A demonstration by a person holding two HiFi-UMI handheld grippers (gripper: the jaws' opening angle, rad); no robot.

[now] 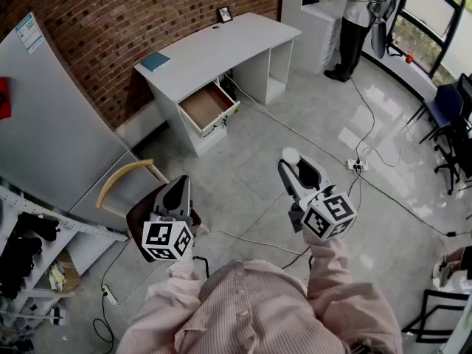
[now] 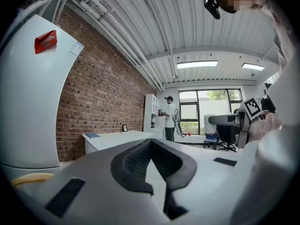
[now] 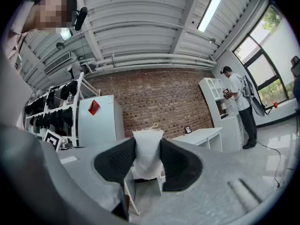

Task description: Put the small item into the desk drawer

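In the head view the white desk [image 1: 221, 46] stands against the brick wall, its drawer [image 1: 209, 106] pulled open and showing an empty wooden bottom. My right gripper [image 1: 291, 164] is held level in mid-air, well short of the desk, and is shut on a small white item [image 1: 290, 154]. In the right gripper view the small white item [image 3: 147, 156] sits pinched between the dark pads [image 3: 117, 165], with the desk [image 3: 201, 136] beyond. My left gripper [image 1: 179, 186] hangs level at the lower left, shut and holding nothing; its tips [image 2: 151, 146] meet in the left gripper view.
A blue book [image 1: 155, 62] and a small picture frame [image 1: 224, 13] lie on the desk. A chair [image 1: 129, 179] stands under my left gripper beside a white cabinet [image 1: 51, 124]. Cables and a power strip [image 1: 358, 165] cross the floor. A person [image 1: 360, 13] stands at the far shelves.
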